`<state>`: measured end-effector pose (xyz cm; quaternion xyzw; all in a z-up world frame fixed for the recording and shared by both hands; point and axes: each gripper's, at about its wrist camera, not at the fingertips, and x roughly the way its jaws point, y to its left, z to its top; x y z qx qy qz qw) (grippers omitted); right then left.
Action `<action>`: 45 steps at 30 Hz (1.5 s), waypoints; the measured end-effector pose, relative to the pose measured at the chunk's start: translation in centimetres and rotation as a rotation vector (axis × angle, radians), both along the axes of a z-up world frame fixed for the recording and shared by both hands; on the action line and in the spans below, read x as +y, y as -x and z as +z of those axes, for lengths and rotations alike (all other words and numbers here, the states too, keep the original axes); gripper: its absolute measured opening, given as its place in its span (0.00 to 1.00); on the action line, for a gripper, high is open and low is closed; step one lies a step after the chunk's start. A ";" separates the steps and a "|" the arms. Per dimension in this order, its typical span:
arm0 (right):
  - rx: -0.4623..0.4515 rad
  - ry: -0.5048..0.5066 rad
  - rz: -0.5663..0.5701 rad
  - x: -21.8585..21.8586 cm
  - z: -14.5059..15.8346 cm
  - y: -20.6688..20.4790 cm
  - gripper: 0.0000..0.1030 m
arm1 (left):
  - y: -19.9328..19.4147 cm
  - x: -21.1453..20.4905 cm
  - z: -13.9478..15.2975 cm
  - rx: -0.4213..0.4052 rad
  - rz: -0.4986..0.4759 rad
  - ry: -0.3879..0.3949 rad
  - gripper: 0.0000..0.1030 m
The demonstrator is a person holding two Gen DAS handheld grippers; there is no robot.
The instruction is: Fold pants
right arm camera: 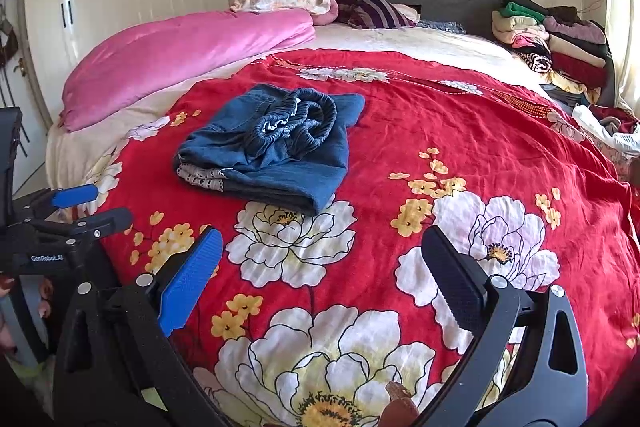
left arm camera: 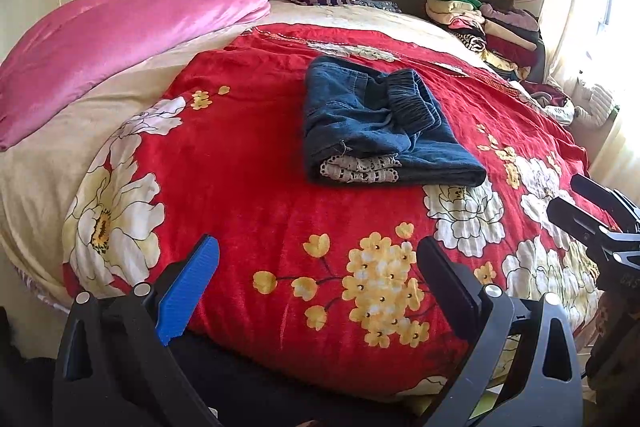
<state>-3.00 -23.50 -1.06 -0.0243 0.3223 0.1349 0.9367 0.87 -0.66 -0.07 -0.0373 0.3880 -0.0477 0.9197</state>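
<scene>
At the bottom of each view a claw hangs with its fingers spread wide and nothing between them, the left claw (left arm camera: 318, 263) and the right claw (right arm camera: 322, 259) both low over the near edge of the red floral blanket (left arm camera: 248, 163), likely pulled back because the folding looks finished. Well beyond them, at centre frame in the left view and centre-left in the right, the blue pants (left arm camera: 380, 131) lie as a compact folded bundle, waistband uppermost. A pink quilt (left arm camera: 120, 39) lies upper left.

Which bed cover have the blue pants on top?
The red flowered blanket carries the folded pants; the pink quilt lies bare at the left.
</scene>
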 end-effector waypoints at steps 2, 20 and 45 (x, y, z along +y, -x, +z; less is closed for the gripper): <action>-0.001 -0.002 0.001 0.0 0.0 0.0 0.91 | 0.1 0.1 0.0 0.000 0.002 0.001 0.96; 0.005 -0.003 0.000 0.0 -0.3 0.1 0.91 | 0.1 0.1 0.2 0.000 0.008 0.000 0.96; 0.005 0.004 -0.013 -0.2 -0.3 0.2 0.91 | 0.3 -0.2 0.3 0.007 0.003 -0.006 0.96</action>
